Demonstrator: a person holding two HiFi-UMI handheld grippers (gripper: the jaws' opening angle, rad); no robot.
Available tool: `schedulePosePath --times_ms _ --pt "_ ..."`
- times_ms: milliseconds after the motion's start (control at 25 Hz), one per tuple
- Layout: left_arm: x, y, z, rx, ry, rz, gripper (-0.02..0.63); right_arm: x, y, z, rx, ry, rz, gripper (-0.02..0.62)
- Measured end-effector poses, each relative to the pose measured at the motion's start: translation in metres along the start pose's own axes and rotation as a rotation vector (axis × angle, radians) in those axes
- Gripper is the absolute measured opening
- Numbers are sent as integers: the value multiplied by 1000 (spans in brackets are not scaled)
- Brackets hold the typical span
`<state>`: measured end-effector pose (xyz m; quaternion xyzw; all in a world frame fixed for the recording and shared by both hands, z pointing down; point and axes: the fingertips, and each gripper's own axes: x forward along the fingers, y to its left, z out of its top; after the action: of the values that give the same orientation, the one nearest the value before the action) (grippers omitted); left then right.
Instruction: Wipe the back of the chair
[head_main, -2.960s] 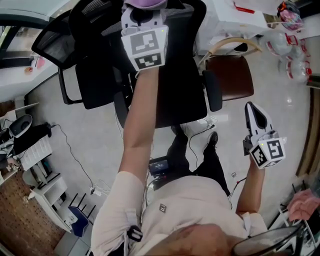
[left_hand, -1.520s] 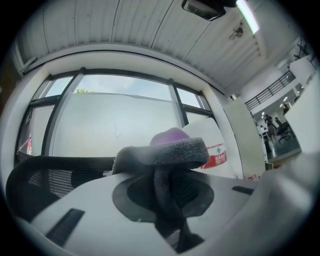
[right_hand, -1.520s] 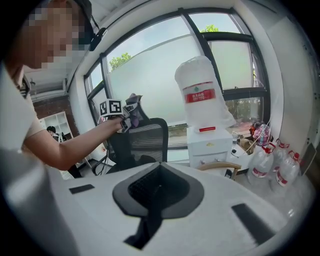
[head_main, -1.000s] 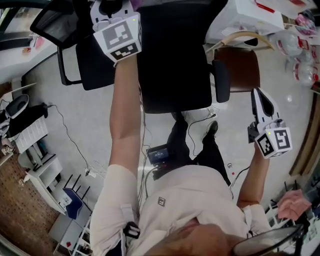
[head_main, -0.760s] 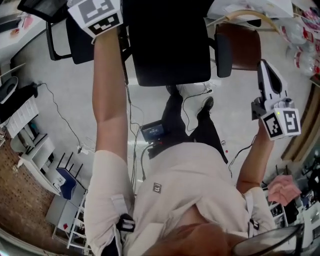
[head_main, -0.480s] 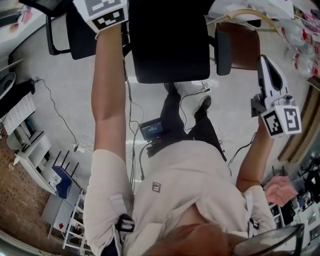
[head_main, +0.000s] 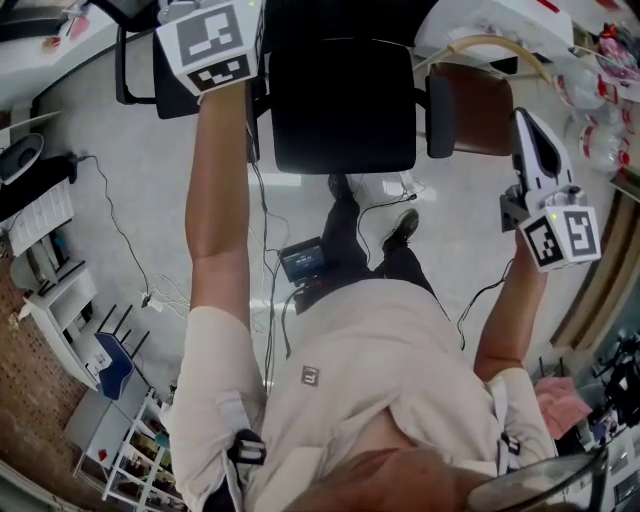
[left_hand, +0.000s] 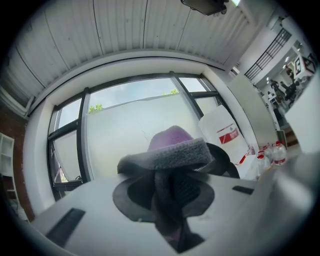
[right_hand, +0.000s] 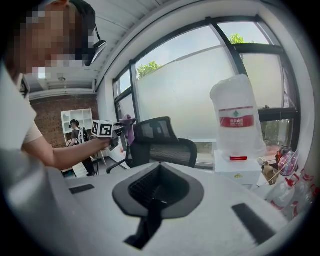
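The black office chair (head_main: 343, 105) stands in front of me; its mesh backrest (right_hand: 154, 130) faces the right gripper view. My left gripper (left_hand: 170, 167) is shut on a purple and grey cloth (left_hand: 172, 149). Its marker cube (head_main: 213, 42) shows at the head view's top left, left of the seat. In the right gripper view the cloth (right_hand: 127, 126) hangs by the backrest's left edge; I cannot tell whether it touches. My right gripper (head_main: 526, 122) is held out to the right of the chair, shut and holding nothing.
A second black chair (head_main: 150, 85) stands at the left, a brown wooden chair (head_main: 482, 108) at the right. A large water bottle (right_hand: 236, 117) sits on a white dispenser. Cables and a black box (head_main: 303, 260) lie on the floor by my feet.
The left gripper with the cloth has moved from over the middle of the backrest to its left side. The right gripper has barely moved.
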<state>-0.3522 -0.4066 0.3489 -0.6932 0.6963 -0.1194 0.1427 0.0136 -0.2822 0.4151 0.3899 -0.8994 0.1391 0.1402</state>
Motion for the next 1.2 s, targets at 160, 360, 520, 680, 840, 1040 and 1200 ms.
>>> schedulePosePath --times_ms 160,360,520,680,840,1040,1200 --pt "-33 8 37 -27 2 20 61 -21 5 20 -25 -34 19 -5" --pt "-76 11 84 7 -26 10 61 -52 4 46 -52 -81 27 -5" --pt "-122 13 120 7 -38 16 61 -79 8 63 -71 -112 47 -5" --pt "-172 19 154 17 -53 33 61 -107 15 76 -82 -144 60 -5" --pt "-226 15 185 39 -59 37 61 -137 24 89 -107 -184 76 -5" --pt "-301 5 222 52 -52 46 61 -174 48 106 -144 -238 107 -5" --pt "-354 -15 248 68 -77 35 61 -201 65 118 -175 -273 132 -5"
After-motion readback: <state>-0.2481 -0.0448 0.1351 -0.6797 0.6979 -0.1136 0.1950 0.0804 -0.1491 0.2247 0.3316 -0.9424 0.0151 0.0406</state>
